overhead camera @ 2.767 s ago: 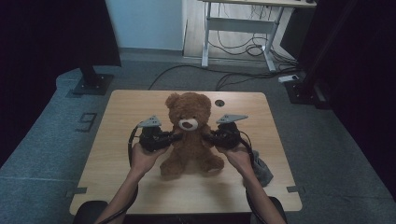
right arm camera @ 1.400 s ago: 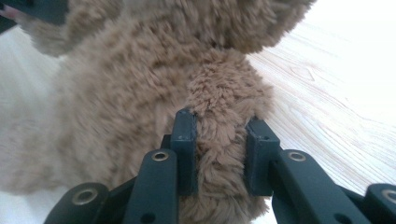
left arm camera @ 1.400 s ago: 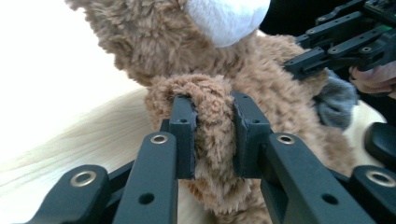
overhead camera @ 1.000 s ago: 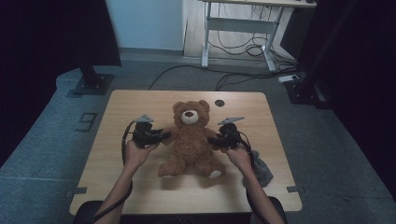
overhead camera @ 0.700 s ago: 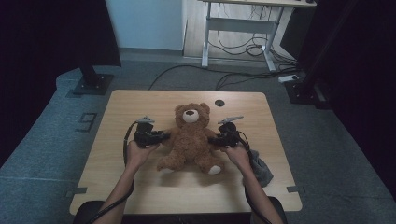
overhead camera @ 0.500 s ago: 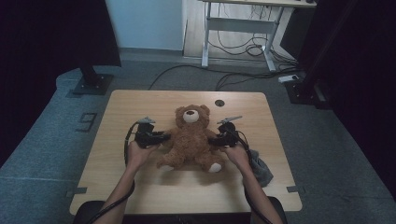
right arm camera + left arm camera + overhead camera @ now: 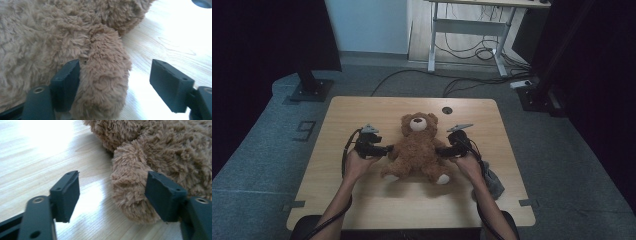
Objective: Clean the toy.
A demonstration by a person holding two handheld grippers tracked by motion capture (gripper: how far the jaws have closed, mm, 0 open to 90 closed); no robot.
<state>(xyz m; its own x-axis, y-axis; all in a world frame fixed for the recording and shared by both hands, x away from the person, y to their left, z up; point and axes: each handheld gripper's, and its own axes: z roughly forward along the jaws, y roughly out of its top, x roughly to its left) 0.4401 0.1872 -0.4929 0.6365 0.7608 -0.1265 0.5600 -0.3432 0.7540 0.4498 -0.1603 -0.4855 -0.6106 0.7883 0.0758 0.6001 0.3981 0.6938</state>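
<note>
The brown teddy bear (image 7: 416, 149) lies on its back at the middle of the high view, on the wooden table (image 7: 362, 200), head toward the top of the frame. It looks light, soft and squashy, its long plush likely to slip a little under hard pads, so I judge the arms the best places to take hold, pinched near the body.

The left gripper (image 7: 384, 149) sits at the bear's arm on the left of the frame. Its jaws have just been opening, and in the left gripper view the furry arm (image 7: 130, 192) lies between them, brushing one pad, unsqueezed.

The right gripper (image 7: 441, 150) mirrors it: jaws just opened, the other arm (image 7: 105, 82) loose between them.

No label, brand or writing is readable.
</note>
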